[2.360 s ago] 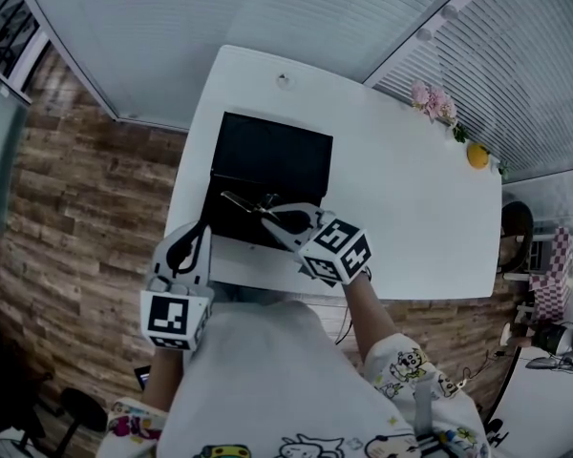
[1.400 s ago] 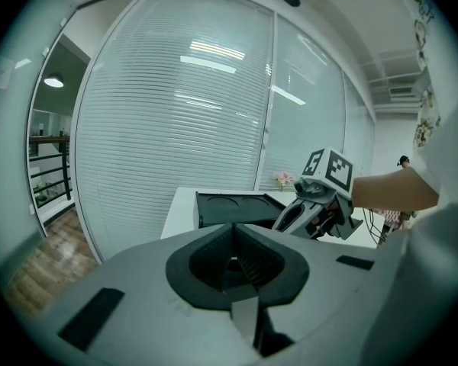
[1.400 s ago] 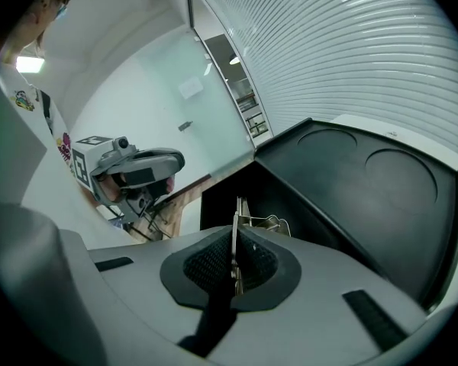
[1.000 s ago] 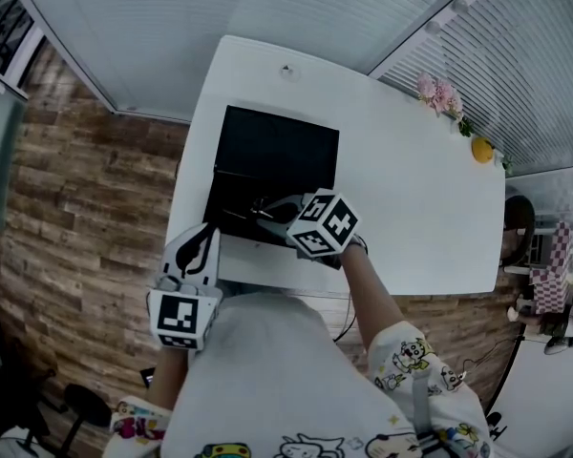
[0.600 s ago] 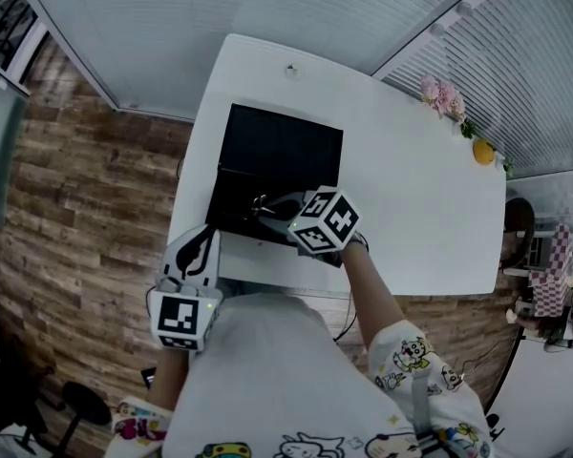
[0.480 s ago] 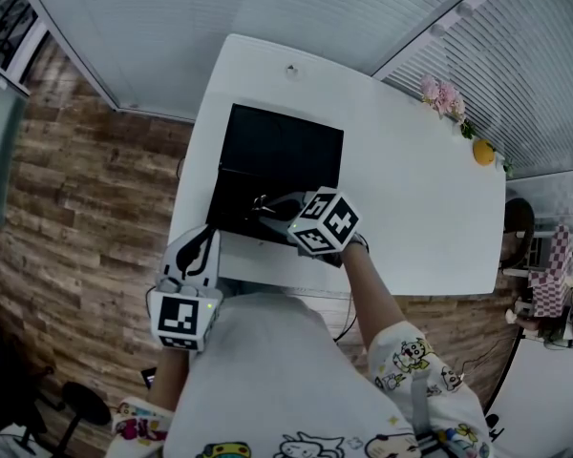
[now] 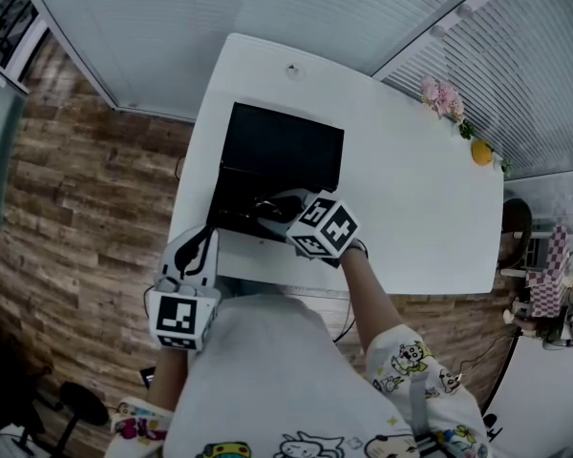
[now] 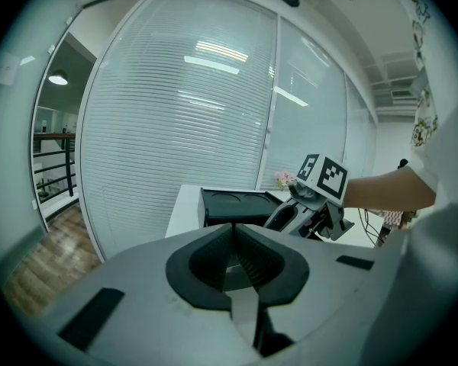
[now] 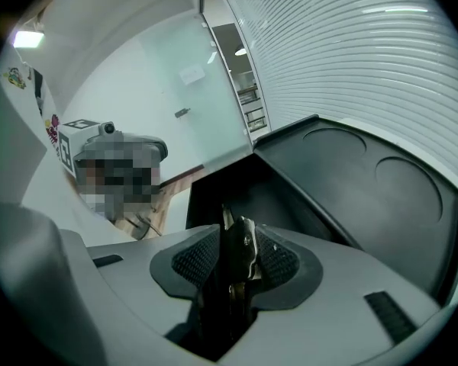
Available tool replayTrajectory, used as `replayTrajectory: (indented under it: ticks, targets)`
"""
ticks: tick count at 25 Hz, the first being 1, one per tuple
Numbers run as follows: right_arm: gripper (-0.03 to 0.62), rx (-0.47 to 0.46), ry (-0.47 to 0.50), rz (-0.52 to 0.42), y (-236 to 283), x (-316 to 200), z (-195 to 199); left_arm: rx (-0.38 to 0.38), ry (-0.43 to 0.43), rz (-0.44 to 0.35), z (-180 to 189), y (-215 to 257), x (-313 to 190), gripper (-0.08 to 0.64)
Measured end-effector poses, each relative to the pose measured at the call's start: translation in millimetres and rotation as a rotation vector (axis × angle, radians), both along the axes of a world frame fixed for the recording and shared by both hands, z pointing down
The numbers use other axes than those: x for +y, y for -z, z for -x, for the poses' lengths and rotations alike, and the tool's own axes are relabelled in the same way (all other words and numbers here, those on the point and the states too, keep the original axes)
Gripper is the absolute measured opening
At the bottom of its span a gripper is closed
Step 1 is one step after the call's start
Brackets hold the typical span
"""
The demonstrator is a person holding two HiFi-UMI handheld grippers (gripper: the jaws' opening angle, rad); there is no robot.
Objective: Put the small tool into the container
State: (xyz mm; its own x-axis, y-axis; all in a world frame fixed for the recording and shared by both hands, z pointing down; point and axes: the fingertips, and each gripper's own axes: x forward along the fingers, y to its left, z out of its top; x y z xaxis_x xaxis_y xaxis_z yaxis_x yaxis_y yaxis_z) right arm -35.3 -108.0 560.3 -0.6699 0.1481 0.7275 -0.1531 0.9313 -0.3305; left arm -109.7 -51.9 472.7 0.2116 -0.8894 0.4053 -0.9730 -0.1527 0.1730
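While the right gripper's [image 9: 233, 239] jaws have just been opening above the container [image 7: 277, 151], the holdings stand as follows.

1. Table [image 7: 420, 160]: white, bearing the container towards its left, near edge.

2. Container: black case, hinged lid laid back on the far side, dark cavity on the near side, towards the person.

3. Left gripper [image 8: 230, 244]: held near the person's body, beside and short of the container's near left corner. Pads pressed together on nothing. Idle.

4. Right gripper: angled down over the container's near cavity. Pads now spread, no longer a tight pinch.

5. Small tool [image 9: 242, 244]: slim metal piece, standing on end in the gap between the right gripper's pads, directly above the container's cavity. Whether its lower end touches the container floor cannot be told.

Note: the parting of the pads reads as the release step. Judged nearly complete: the tool is placed over the right spot and should drop or settle inside. Risk: it may cling to one pad when the gripper lifts clear.
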Motion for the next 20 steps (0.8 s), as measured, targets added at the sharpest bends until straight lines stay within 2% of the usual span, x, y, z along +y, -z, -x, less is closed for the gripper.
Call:
replayTrajectory:
  ticks: [20]
  targets:
    - [0.206, 0.032, -0.008, -0.101, 4.4, -8.4, -3.6, -0.002, 0.010, -0.006, 5.2, 0.0, 3.1, 0.011]
